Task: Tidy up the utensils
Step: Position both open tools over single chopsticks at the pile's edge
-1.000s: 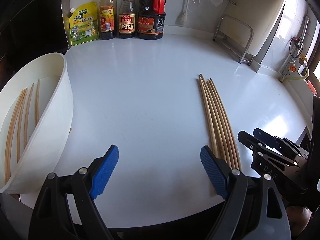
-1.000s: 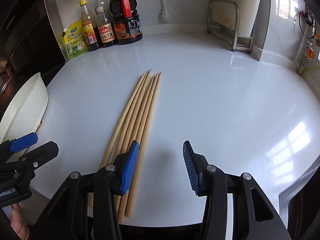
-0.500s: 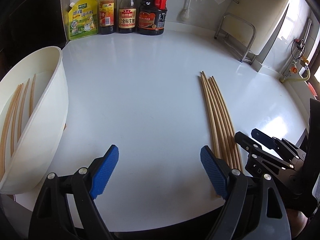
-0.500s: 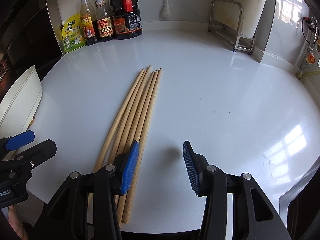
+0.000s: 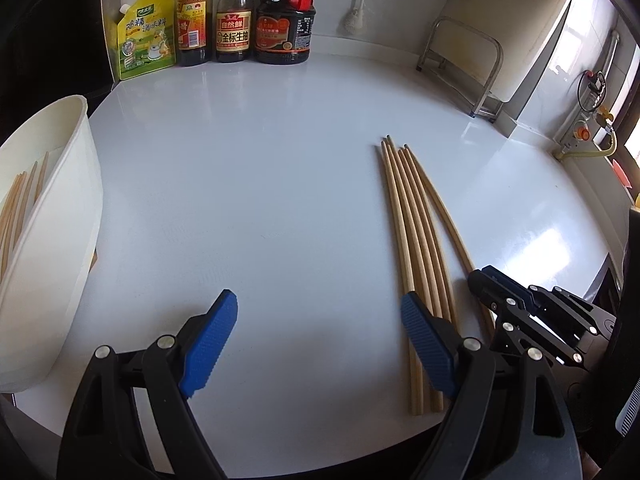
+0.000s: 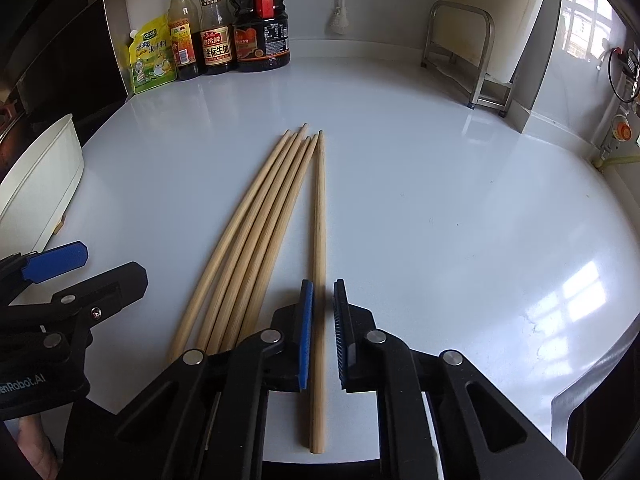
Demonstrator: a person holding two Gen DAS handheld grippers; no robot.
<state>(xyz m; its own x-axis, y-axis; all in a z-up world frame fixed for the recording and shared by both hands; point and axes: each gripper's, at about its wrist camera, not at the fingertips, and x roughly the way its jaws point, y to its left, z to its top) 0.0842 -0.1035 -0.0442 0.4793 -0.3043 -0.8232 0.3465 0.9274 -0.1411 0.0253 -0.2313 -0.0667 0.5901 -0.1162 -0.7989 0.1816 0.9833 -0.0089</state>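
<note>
At the far left we see a white tub (image 5: pixel 60 240) sitting on the counter (image 5: pixel 260 200) with several chopsticks (image 5: pixel 18 200) lying inside it. Next to it, our left claw (image 5: pixel 316 344) hangs over bare counter with its blue pads spread wide and nothing between them. Further right lie four loose chopsticks (image 6: pixel 256 240) side by side, fanned slightly, their tips pointing toward the back wall. Just right of them, one single chopstick (image 6: pixel 319 216) lies apart from the bunch, and our right claw (image 6: pixel 322 332) has closed onto its near portion, the blue pads pinching it from both sides; its butt end sticks out toward us past the pads. At the back stand a yellow pouch (image 6: pixel 152 60) and three sauce bottles (image 6: pixel 224 32), and at the right a metal rack (image 6: pixel 464 52).
</note>
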